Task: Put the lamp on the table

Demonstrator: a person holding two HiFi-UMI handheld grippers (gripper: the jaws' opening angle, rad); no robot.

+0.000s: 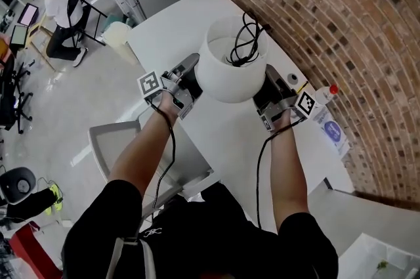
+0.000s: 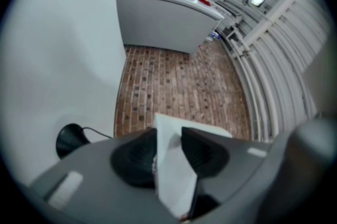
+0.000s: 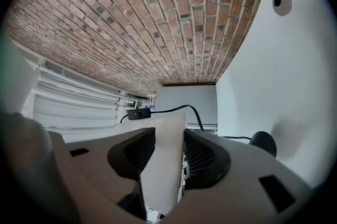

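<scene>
The lamp [image 1: 230,71] is clenched at its rim by left tool [image 1: 192,79] and right tool [image 1: 266,85], apparently above the desk [image 1: 216,133]; setting down remains.

Lamp [image 1: 231,74] is plain white with a black cord [image 1: 238,59], table [image 1: 170,25] white too, wall [image 1: 341,15] reddish-brown brick with darker bricks mixed in.

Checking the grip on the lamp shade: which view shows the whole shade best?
The head view: the whole white lamp shade shows, with its black cord coiled inside. The left gripper view and right gripper view each show only a strip of its wall clamped between the fingers.
</scene>
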